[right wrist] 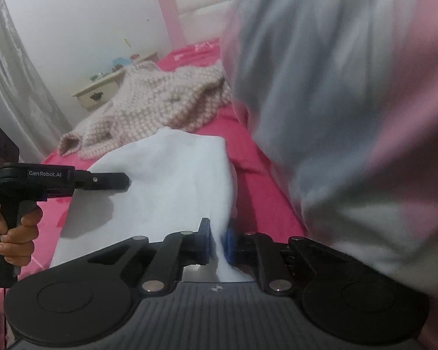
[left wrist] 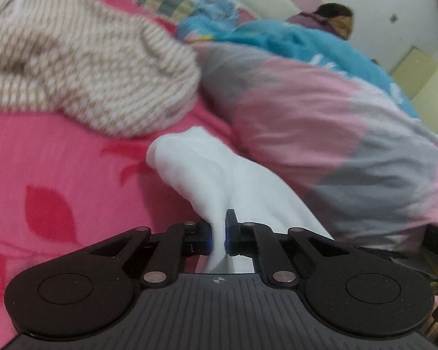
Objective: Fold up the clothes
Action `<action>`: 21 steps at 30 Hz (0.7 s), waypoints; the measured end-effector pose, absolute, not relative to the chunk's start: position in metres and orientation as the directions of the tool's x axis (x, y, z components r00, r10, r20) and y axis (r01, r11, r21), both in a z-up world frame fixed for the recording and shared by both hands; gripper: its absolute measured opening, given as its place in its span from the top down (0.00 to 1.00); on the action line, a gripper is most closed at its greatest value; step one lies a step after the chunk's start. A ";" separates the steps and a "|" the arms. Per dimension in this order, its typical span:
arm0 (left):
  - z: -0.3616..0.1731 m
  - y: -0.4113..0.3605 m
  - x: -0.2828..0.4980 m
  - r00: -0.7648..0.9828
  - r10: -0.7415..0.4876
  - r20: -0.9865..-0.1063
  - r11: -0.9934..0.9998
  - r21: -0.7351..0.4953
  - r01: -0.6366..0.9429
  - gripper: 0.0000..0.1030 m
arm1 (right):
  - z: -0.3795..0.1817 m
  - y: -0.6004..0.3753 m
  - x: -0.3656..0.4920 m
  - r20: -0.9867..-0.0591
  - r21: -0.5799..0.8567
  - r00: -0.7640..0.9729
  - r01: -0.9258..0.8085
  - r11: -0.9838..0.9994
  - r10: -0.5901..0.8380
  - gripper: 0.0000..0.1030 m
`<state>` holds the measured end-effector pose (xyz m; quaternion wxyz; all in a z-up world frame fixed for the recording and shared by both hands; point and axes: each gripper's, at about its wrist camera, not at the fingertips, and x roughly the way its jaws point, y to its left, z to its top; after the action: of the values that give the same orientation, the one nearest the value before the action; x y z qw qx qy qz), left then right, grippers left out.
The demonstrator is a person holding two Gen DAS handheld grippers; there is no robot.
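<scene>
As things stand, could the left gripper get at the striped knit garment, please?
Probably not yet: the left gripper is shut on the white cloth. The striped knit garment lies just beyond, nothing between.

We look from each wrist, low and close over the pink bed (left wrist: 58, 175), tilted down along the fingers; the left view faces the far edge, the right the headboard (right wrist: 172, 14); both share the white cloth (left wrist: 207, 175) and striped knit (left wrist: 87, 67).
</scene>
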<state>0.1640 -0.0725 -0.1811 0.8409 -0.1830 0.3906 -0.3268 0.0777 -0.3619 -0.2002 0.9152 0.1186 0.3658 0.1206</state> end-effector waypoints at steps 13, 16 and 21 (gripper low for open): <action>-0.094 -0.061 0.068 0.457 -0.801 -0.387 0.598 -0.495 0.630 0.97 | -0.128 -0.349 -0.018 -0.556 0.283 0.752 -0.231 0.931 0.355 0.90; -0.079 -0.053 0.030 0.426 -0.825 -0.370 0.561 -0.455 0.691 0.97 | -0.120 -0.346 -0.056 -0.547 0.289 0.753 -0.240 0.927 0.366 0.90; -0.070 -0.039 -0.043 0.371 -0.839 -0.399 0.511 -0.339 0.790 0.97 | -0.119 -0.334 -0.131 -0.537 0.263 0.760 -0.262 0.928 0.367 0.90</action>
<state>-0.0430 -0.0385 -0.0704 0.8267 -0.0453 0.2683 -0.4924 -0.1314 -0.3344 -0.1193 0.9340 0.0863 0.3030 0.1684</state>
